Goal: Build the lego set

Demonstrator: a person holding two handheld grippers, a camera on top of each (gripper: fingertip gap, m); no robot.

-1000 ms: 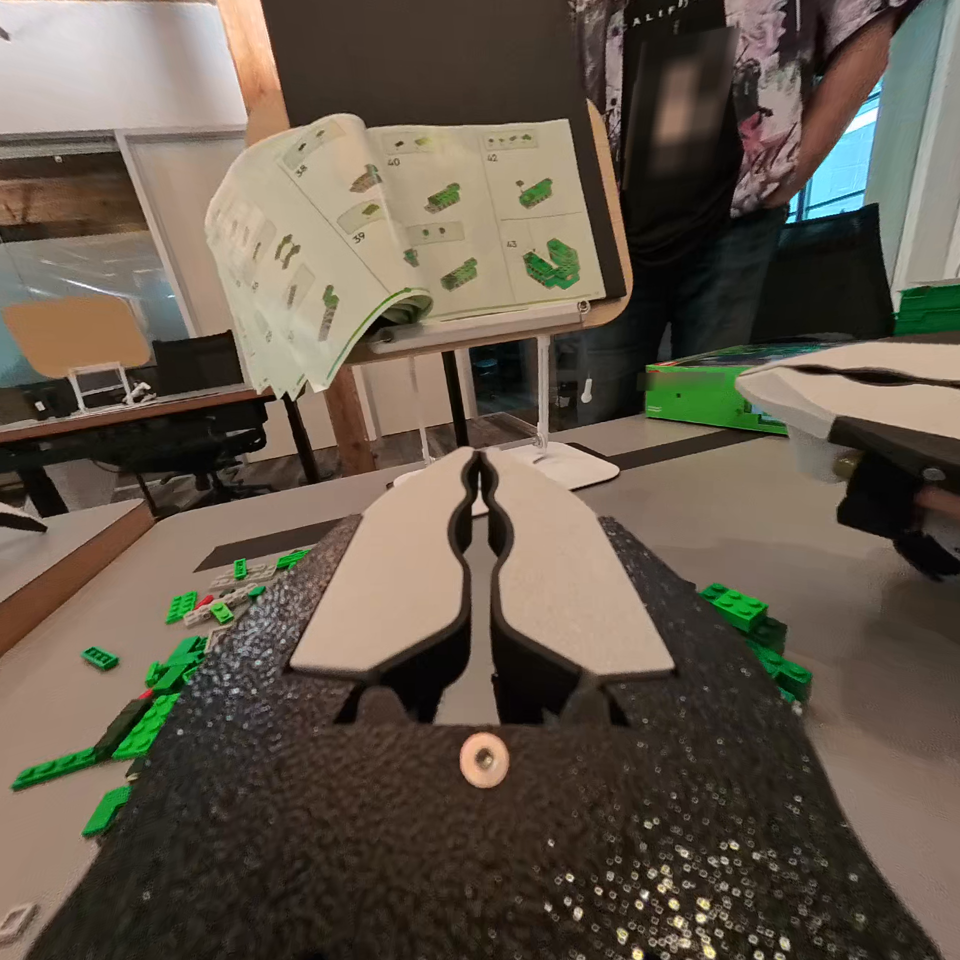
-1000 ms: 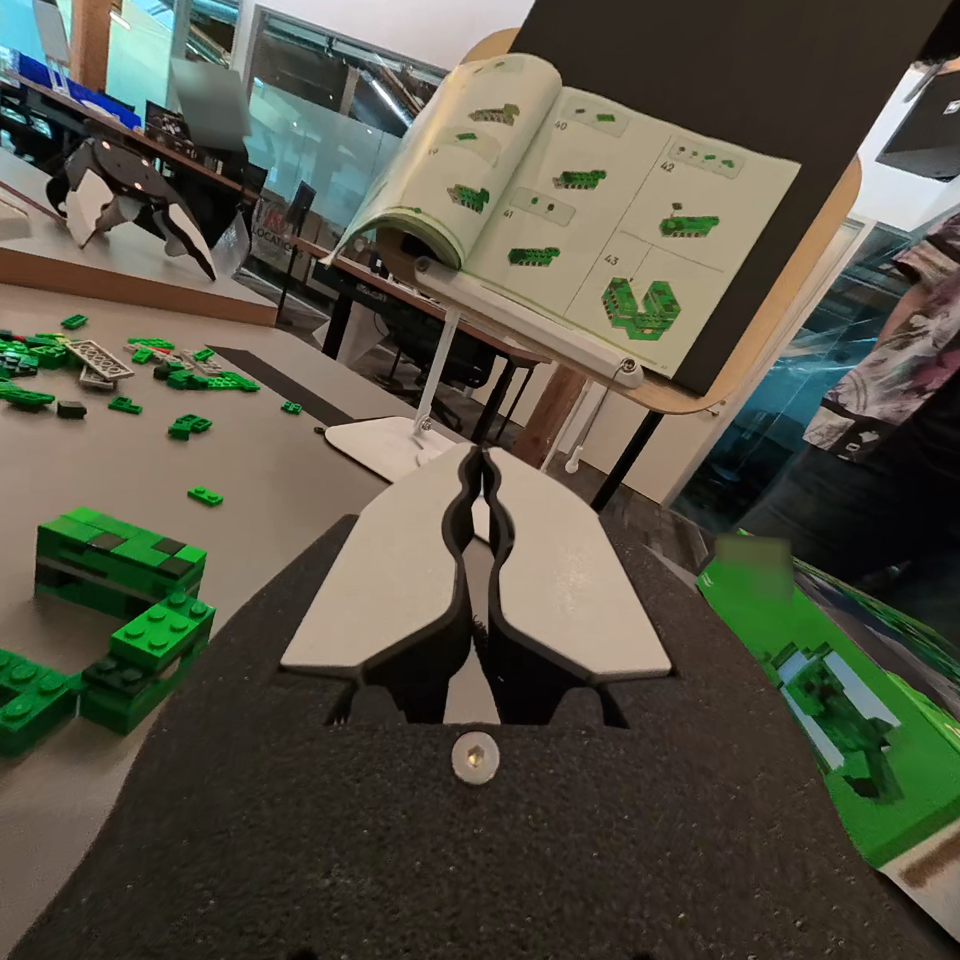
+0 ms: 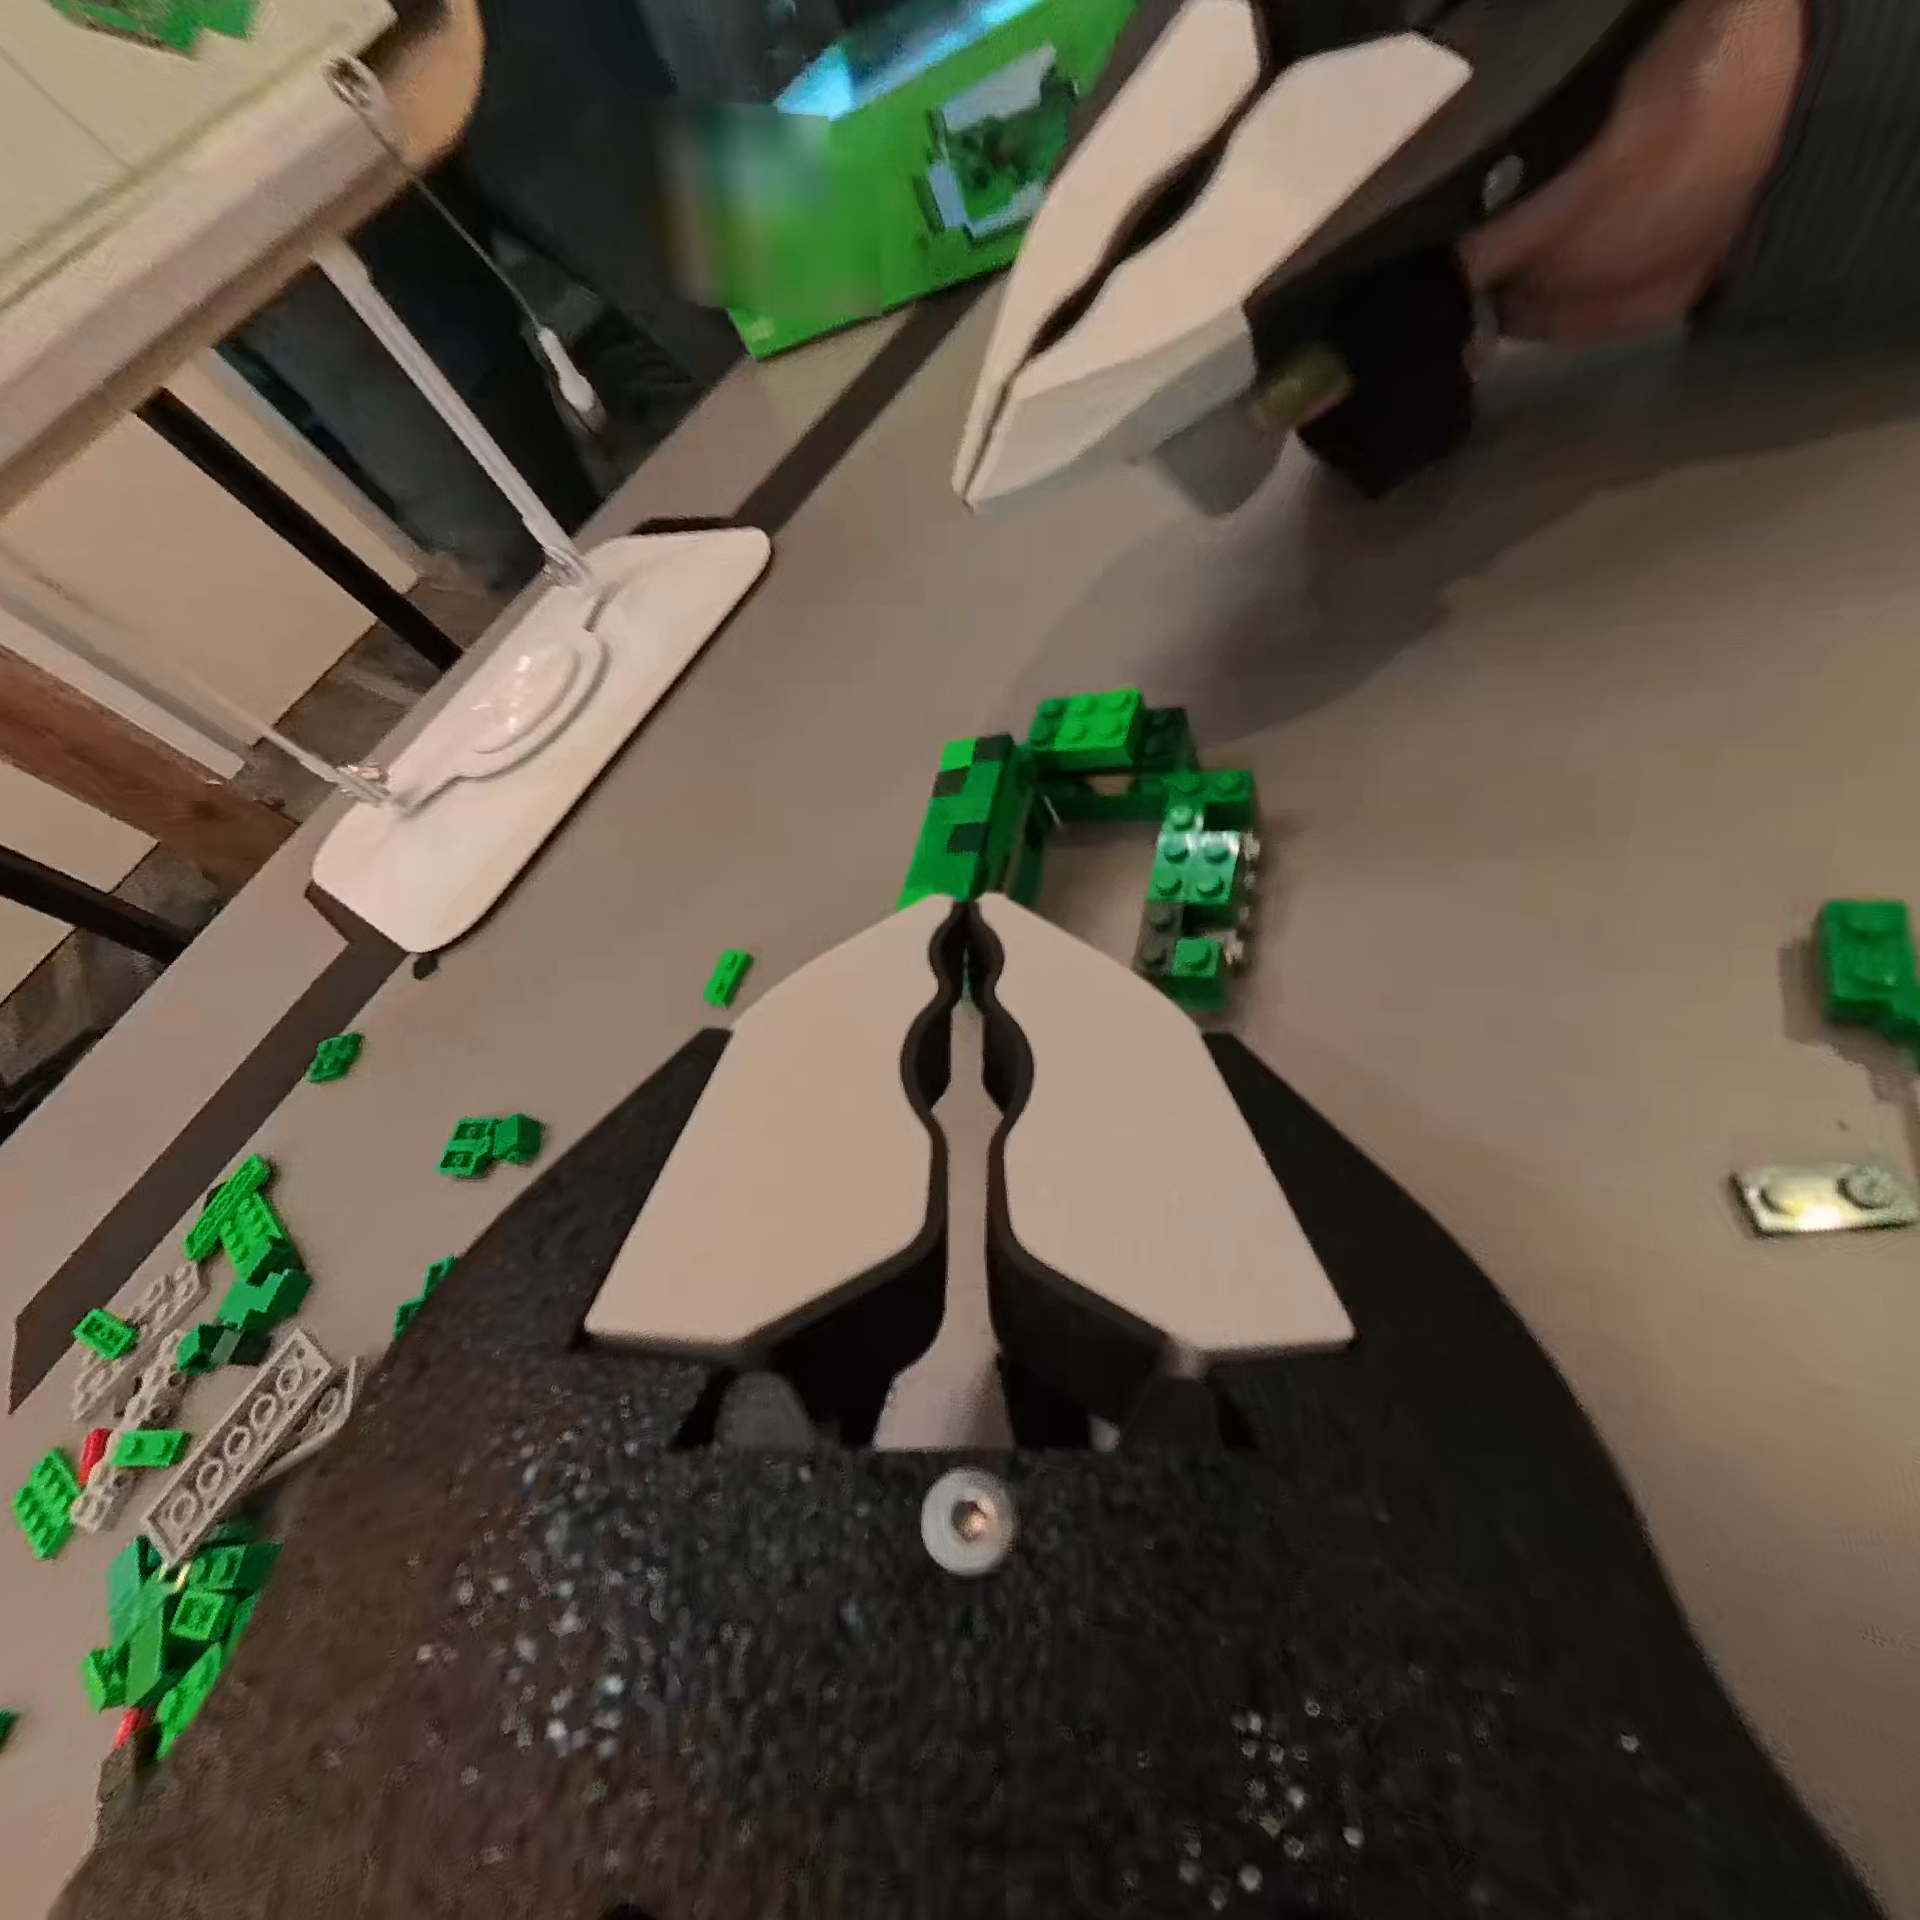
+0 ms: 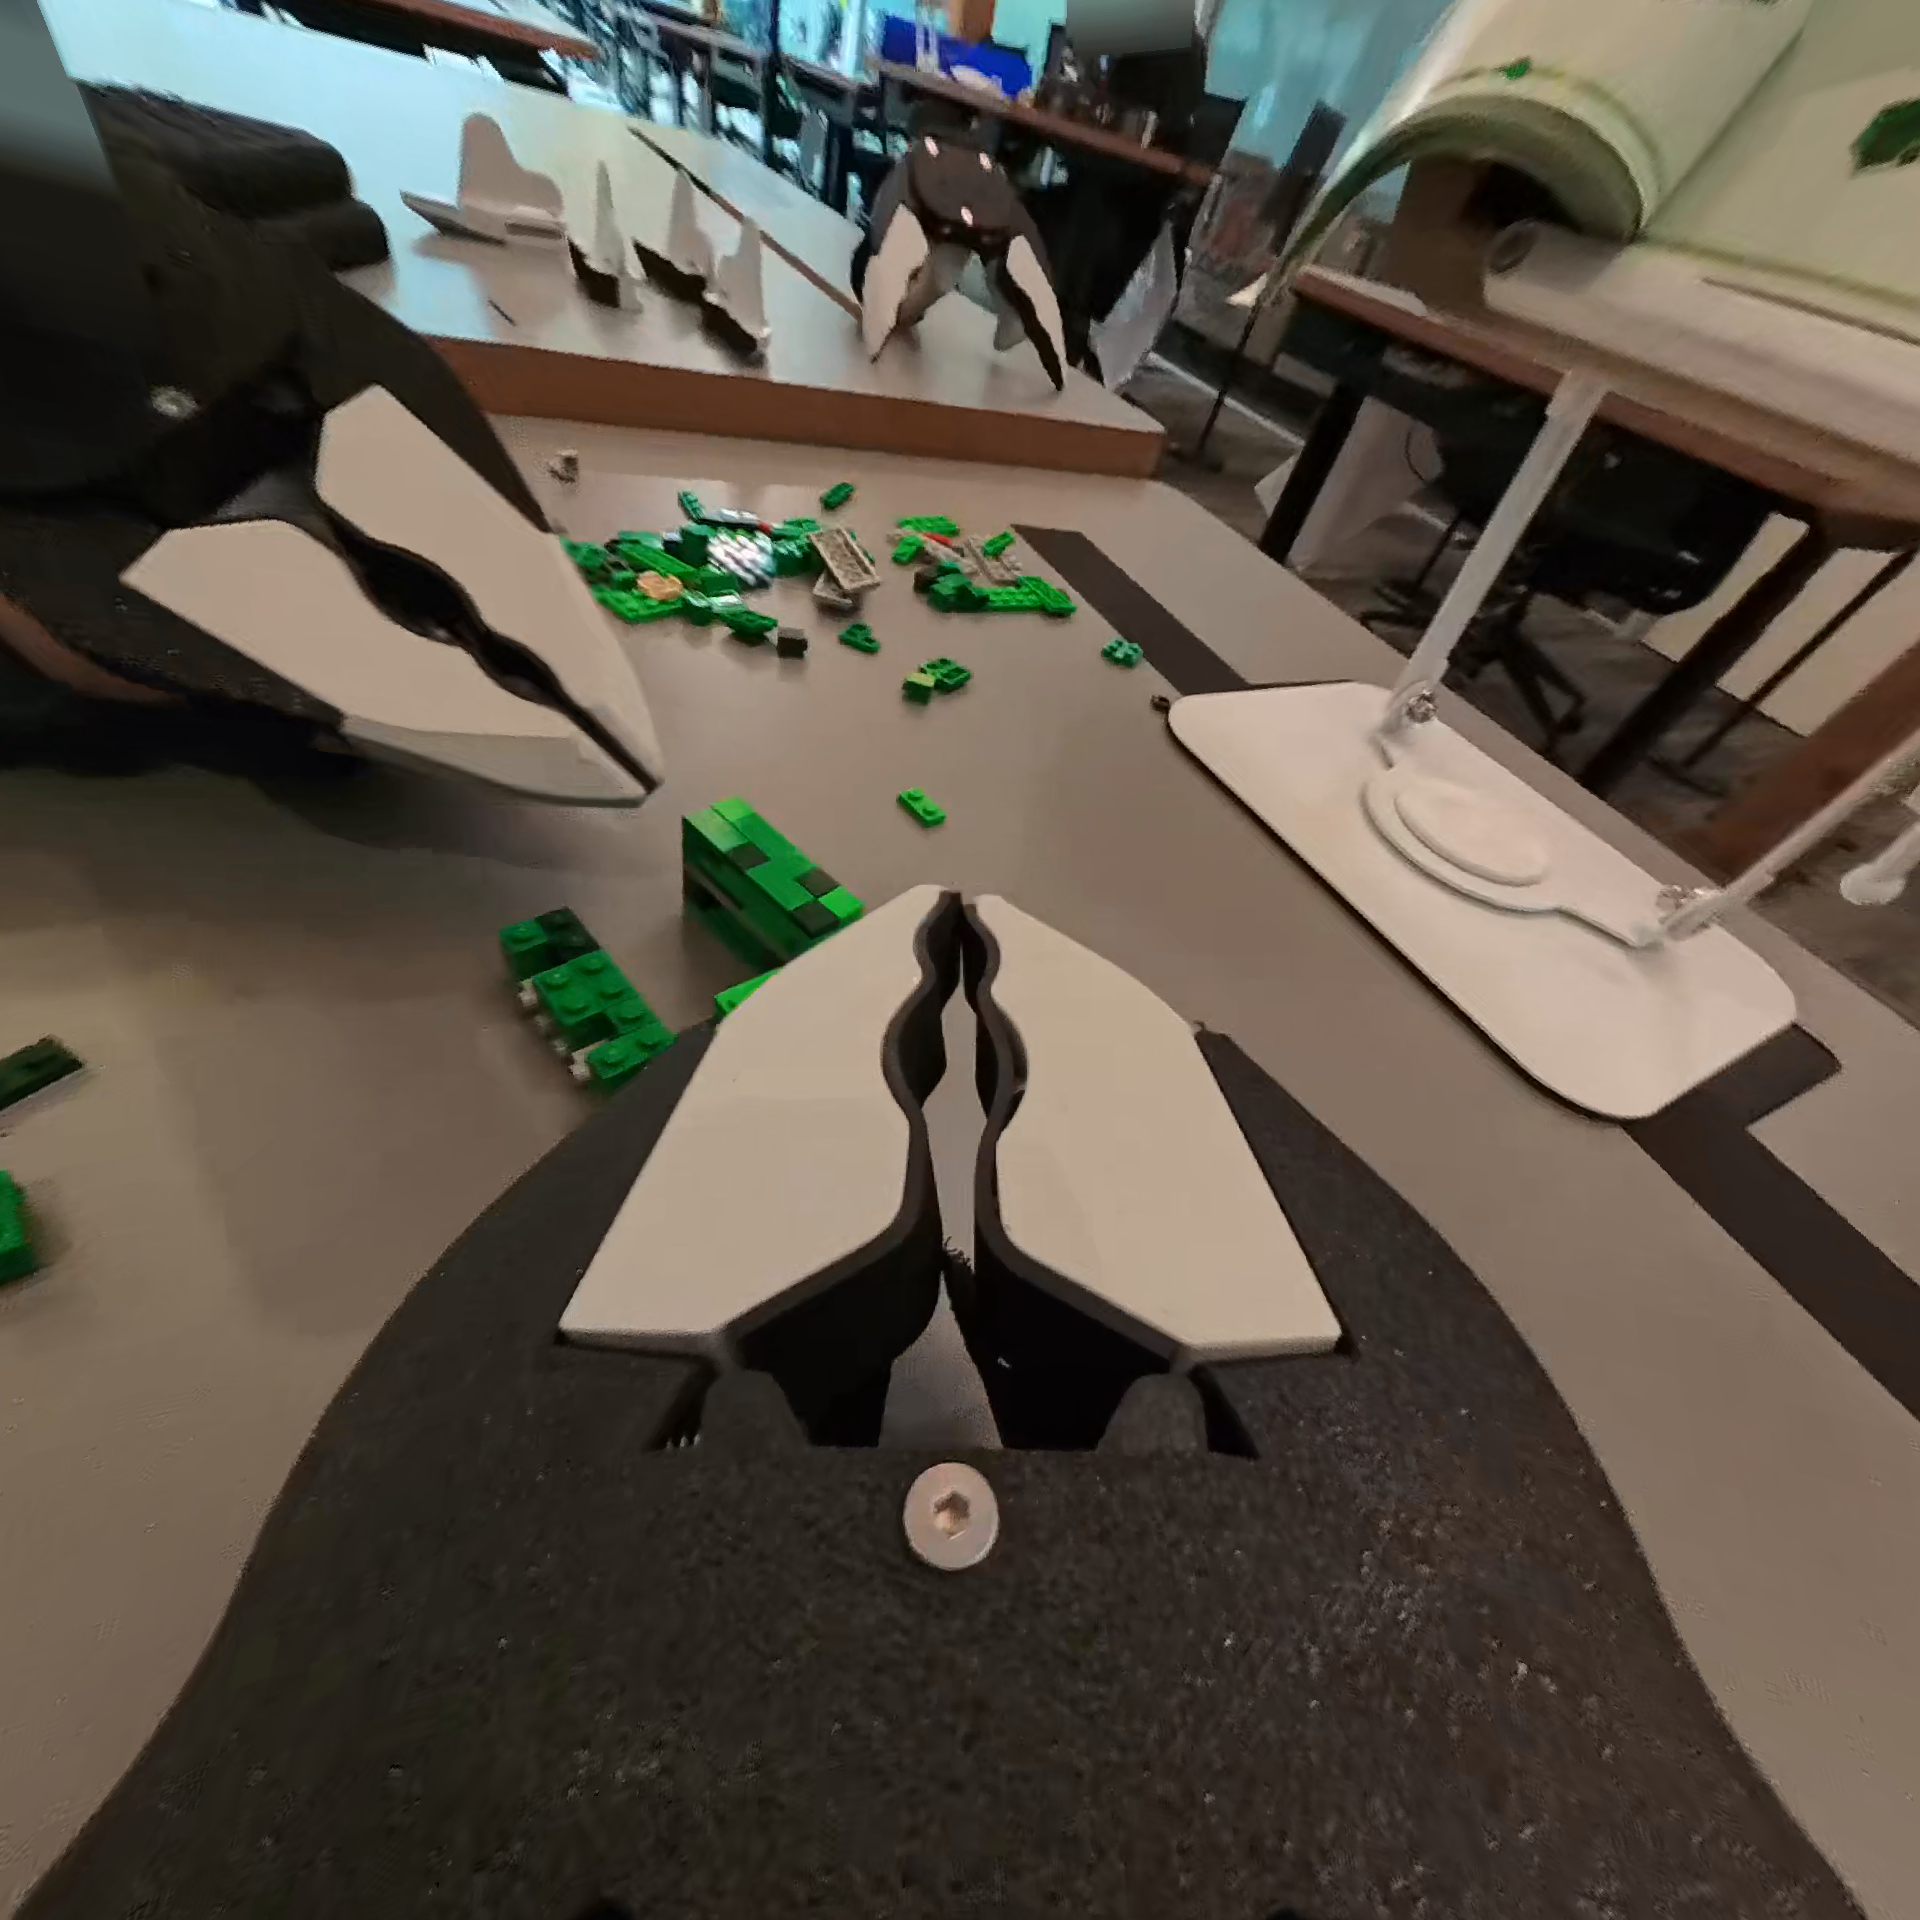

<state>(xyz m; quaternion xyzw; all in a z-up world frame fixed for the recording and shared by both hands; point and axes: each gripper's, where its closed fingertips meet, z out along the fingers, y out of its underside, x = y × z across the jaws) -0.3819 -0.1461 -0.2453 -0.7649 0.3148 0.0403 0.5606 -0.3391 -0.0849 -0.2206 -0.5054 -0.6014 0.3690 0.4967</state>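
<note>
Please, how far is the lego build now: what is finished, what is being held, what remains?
Done: a green U-shaped build stands on the table. In hand: nothing; the left claw and right claw are both shut and empty, above it. Left: many loose bricks lie unsorted, and another small piece sits apart.

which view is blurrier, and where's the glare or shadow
Left wrist view is blurrier: the green box and book stand smear, and glare whitens a grey plate. Right wrist view is sharper; the left tool casts a dark shadow on the table.
</note>
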